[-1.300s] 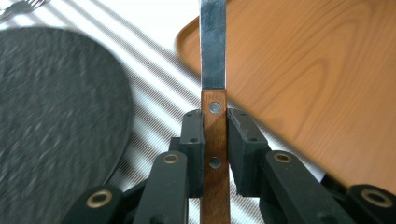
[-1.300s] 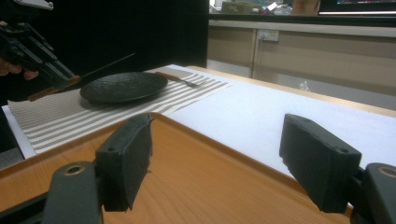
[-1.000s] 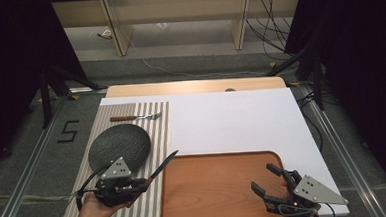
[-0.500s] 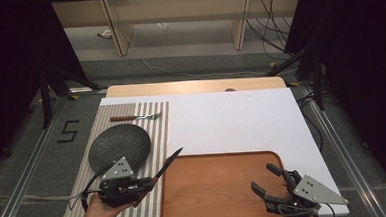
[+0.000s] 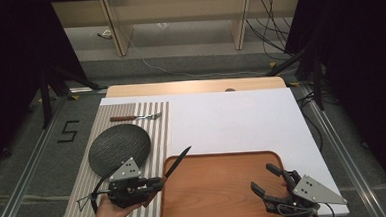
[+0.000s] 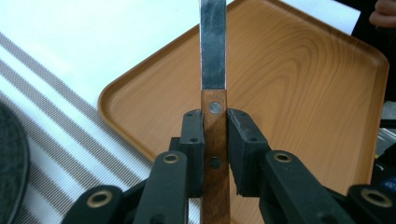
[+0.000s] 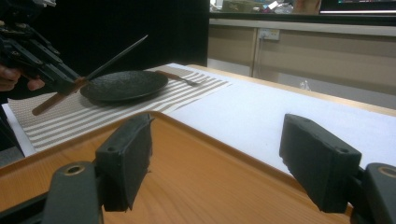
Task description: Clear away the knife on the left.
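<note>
Knife [image 6: 214,93] is pinched at its riveted wooden handle by the left gripper [image 5: 150,183], the blade raised over the tray's [image 5: 226,202] near corner. It is judged stiff, light and slippery-bladed, so the handle is best gripped. Right gripper [image 5: 265,182] is held spread, empty.

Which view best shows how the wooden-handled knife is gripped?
The left gripper view: the wooden-handled knife sits clamped between both black jaws. The high view shows it small, blade over the brown wooden tray; the right gripper view shows it tilted, far off.

lab | black curtains [image 5: 9,73] | floor cables [image 5: 272,34] | taped table rails [image 5: 24,167]
</note>
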